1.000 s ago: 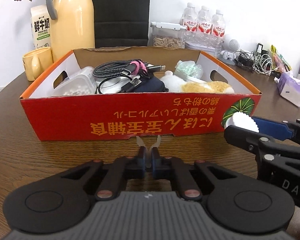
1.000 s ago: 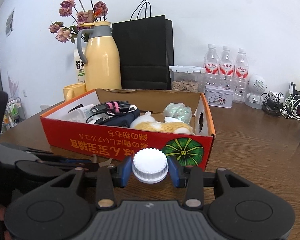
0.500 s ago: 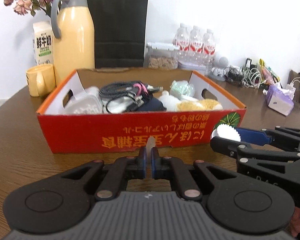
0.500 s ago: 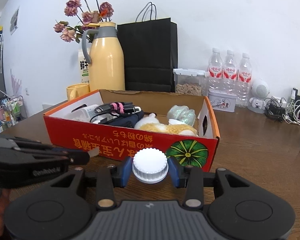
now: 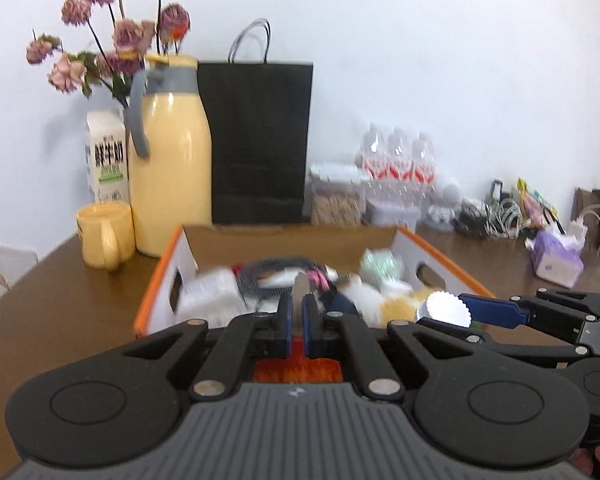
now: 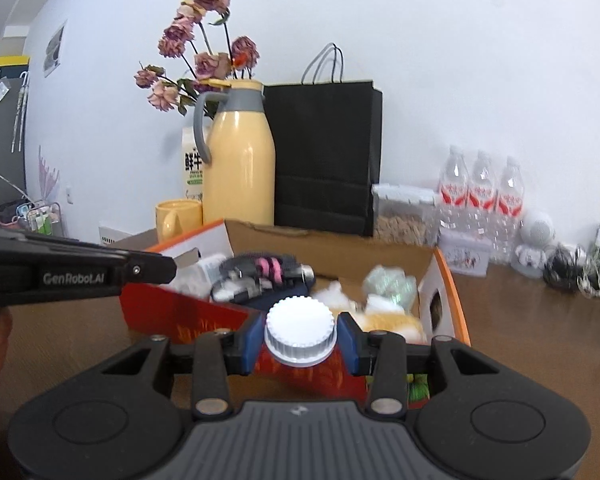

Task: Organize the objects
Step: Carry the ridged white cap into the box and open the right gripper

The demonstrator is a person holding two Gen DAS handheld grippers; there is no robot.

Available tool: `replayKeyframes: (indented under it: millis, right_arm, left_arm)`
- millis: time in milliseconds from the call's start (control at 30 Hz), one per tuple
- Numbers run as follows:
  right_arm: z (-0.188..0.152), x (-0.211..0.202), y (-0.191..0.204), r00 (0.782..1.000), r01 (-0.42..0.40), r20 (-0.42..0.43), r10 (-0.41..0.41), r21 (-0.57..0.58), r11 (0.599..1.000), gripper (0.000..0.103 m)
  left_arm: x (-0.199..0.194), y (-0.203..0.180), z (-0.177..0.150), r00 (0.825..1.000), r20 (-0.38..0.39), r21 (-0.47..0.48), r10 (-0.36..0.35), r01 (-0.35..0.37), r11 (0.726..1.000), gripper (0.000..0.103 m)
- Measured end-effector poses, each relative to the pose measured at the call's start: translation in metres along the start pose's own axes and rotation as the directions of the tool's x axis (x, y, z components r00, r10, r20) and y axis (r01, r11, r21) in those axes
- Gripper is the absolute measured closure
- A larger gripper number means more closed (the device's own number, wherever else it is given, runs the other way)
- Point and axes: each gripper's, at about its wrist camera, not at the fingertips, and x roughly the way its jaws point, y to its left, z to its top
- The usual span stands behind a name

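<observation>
A red cardboard box (image 5: 156, 296) (image 6: 172, 312) holds cables, a clear container, a dark pouch and soft white and yellow items. My left gripper (image 5: 299, 312) is shut with thin metal tips together, raised over the box's near wall. My right gripper (image 6: 300, 336) is shut on a white ribbed bottle cap (image 6: 300, 330), held above the box's near right corner. The cap also shows in the left wrist view (image 5: 448, 308), with the right gripper's blue pads beside it.
Behind the box stand a yellow thermos jug (image 5: 172, 168), a yellow mug (image 5: 104, 236), a milk carton (image 5: 106, 160), a black paper bag (image 5: 260, 140), water bottles (image 5: 396, 164) and a jar (image 5: 336, 196). Cables and a tissue pack (image 5: 556, 256) lie at the right.
Both grippers have risen from table level to above the box's near wall, moving forward toward it. The right gripper still holds the white cap; the left stays shut.
</observation>
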Motion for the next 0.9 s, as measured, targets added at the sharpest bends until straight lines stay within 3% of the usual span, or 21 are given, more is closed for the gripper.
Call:
replayKeyframes:
  millis: [367,600,900]
  right_arm:
    - [0.048,0.052,-0.002,0.998,0.054,0.044,-0.052,-0.042,0.998,0.064]
    - [0.038,0.086,-0.022,0.995,0.097,0.006,-0.097,0.004,0.995,0.064]
    - [0.025,0.099,-0.035,0.994,0.101,-0.055,-0.099,0.037,0.994,0.062]
  left_arm:
    - [0.042,0.014,0.03,0.998,0.057,0.017,0.016,-0.017,1.0,0.097]
    - [0.077,0.021,0.024,1.0,0.017,0.007,0.012,-0.012,1.0,0.097]
    - [0.086,0.027,0.02,0.998,0.01,0.018,0.058,-0.058,0.998,0.095]
